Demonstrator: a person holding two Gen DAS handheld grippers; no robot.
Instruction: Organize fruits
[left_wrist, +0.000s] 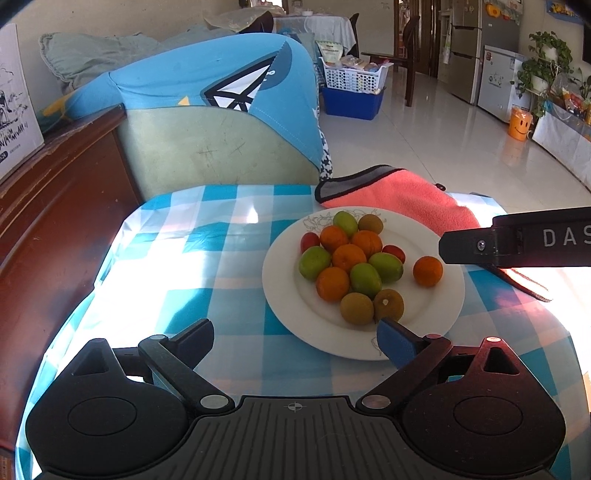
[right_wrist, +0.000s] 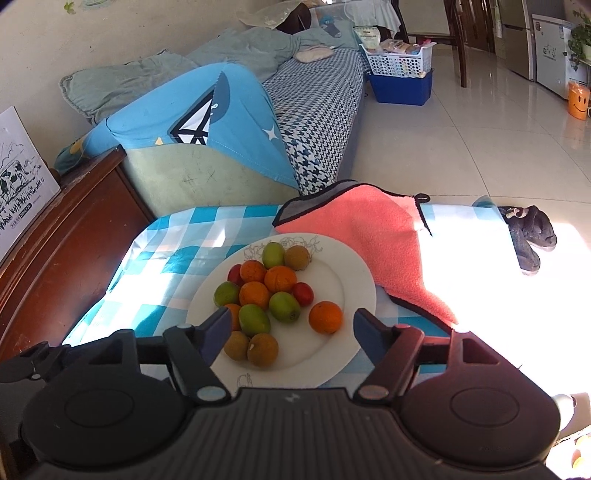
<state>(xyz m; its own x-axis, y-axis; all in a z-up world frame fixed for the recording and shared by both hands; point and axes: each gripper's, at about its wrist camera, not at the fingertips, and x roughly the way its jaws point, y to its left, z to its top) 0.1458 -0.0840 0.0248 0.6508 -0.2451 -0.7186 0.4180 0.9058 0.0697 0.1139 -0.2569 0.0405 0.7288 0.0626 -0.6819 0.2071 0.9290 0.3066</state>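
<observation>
A white plate (left_wrist: 436, 314) (right_wrist: 351, 273) on the blue checked tablecloth holds a heap of fruit: oranges (left_wrist: 347, 256) (right_wrist: 254, 294), green fruits (left_wrist: 365, 279) (right_wrist: 283, 306), brown kiwis (left_wrist: 356, 308) (right_wrist: 263, 349) and small red tomatoes (left_wrist: 309, 240) (right_wrist: 303, 293). One orange (left_wrist: 427, 271) (right_wrist: 325, 316) lies apart on the plate's right side. My left gripper (left_wrist: 295, 341) is open and empty, just left of and before the plate. My right gripper (right_wrist: 291, 332) is open and empty, low over the plate's near edge; one of its fingers (left_wrist: 517, 243) shows at the right of the left wrist view.
A pink towel (left_wrist: 402, 199) (right_wrist: 373, 236) lies behind and right of the plate. A wooden cabinet (left_wrist: 55, 206) stands left of the table, a sofa with a blue cover (left_wrist: 207, 85) behind it. A dark slipper (right_wrist: 532, 236) lies on the floor at right.
</observation>
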